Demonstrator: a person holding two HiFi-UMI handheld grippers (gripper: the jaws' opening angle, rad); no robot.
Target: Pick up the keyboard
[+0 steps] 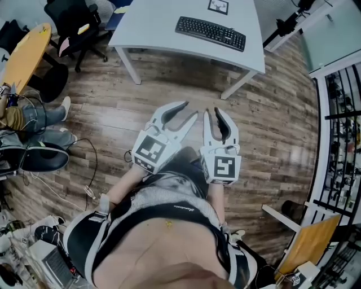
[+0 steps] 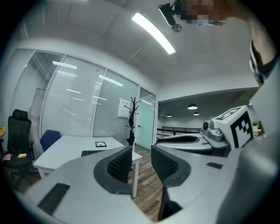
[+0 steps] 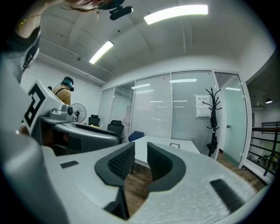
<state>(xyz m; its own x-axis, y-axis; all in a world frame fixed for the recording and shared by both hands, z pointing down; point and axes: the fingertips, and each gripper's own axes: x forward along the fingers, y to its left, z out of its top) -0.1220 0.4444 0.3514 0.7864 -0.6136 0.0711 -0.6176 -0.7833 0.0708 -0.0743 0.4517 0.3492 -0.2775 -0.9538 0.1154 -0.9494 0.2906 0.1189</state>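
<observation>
1. Tool state: the left tool [image 1: 192,108] has its jaws apart with nothing between them. The right tool [image 1: 211,110] also stands open and empty, with a narrower gap.
2. Position: both tools are held side by side over the wooden floor [image 1: 169,84], well apart from the counter [image 1: 163,25].
3. Location of the part: the keyboard [image 1: 210,33] lies flat on the white counter, toward its right edge and near the front right corner. A marker card [image 1: 218,6] lies just beyond it.
4. Handling, as a judgement: treat the keyboard as a light, rigid, long and thin body. The keys will give under pressure, and the plastic case may be slippery.
5. Grip point, as a judgement: take hold at the two short ends, one tool on each, so the length stays balanced. It lies low, so one jaw must get under the edge.
6. Limits of view:
   - The left gripper view shows only a strip of the keyboard past the jaw.
   - The right gripper view shows the counter but not the keyboard.
   - You cannot tell whether a cable is attached.
   - The head view cuts off the counter's far edge.
</observation>
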